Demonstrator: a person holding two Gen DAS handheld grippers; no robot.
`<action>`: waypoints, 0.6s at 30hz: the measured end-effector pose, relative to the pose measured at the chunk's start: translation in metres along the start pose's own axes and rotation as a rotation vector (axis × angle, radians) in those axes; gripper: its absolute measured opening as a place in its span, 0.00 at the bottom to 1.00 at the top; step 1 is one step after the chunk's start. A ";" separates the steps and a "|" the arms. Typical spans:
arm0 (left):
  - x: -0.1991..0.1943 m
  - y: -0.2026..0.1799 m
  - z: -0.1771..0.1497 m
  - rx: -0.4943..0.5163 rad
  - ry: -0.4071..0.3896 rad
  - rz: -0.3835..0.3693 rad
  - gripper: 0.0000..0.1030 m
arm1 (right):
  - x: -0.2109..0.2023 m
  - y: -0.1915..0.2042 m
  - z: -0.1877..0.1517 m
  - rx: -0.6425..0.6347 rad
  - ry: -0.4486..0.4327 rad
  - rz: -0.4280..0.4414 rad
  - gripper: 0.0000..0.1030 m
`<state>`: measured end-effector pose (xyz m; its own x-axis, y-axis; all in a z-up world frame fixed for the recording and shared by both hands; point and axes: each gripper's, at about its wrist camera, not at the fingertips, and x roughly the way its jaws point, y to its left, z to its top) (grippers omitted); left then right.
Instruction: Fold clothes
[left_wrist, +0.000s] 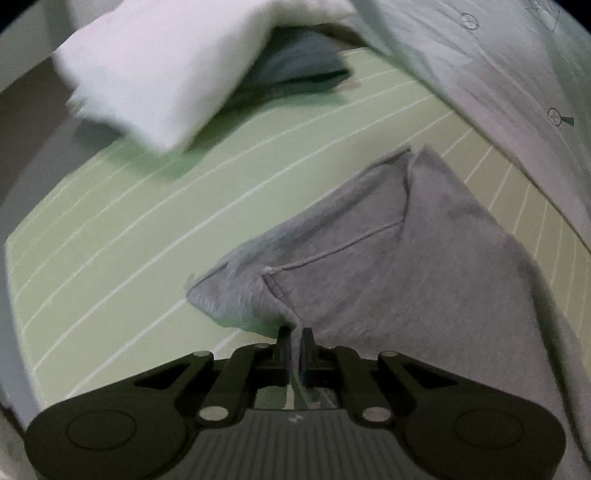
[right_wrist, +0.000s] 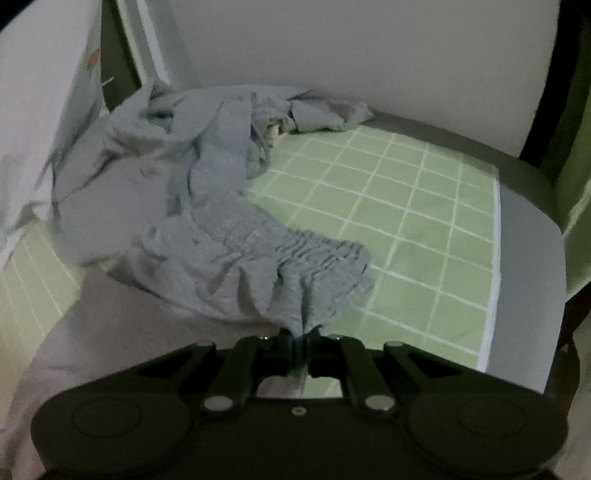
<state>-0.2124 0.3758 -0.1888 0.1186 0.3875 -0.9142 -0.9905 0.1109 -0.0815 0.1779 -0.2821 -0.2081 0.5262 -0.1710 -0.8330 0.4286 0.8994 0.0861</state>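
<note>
Both tools were clamped on cloth: the left tool (left_wrist: 294, 338) pinched a grey garment (left_wrist: 406, 251) corner, the right tool (right_wrist: 300, 341) a blue-grey garment (right_wrist: 207, 221) bunched on the green checked mat (right_wrist: 424, 221). Such thin pinches could've slipped and ruined the fold.

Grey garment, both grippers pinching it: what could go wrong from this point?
1. The left gripper holds only a thin edge of the grey garment; a pull might slip it free.
2. In the right wrist view the right gripper pinches bunched, gathered fabric, so wrinkles may get folded in.
3. The white folded cloth lies nearby; a swing of the garment could disturb it.
</note>
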 end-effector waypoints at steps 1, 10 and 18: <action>-0.005 0.010 -0.006 -0.005 0.001 -0.017 0.09 | 0.000 0.001 -0.003 -0.009 0.008 0.003 0.10; -0.048 0.054 -0.011 0.027 -0.121 -0.096 0.17 | -0.051 0.045 -0.049 -0.127 -0.017 0.138 0.72; -0.022 0.039 -0.004 0.178 -0.091 -0.157 0.19 | -0.108 0.090 -0.126 -0.305 -0.023 0.262 0.75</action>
<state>-0.2543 0.3681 -0.1740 0.2843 0.4326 -0.8556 -0.9322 0.3331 -0.1413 0.0667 -0.1323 -0.1797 0.6069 0.0737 -0.7914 0.0424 0.9913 0.1248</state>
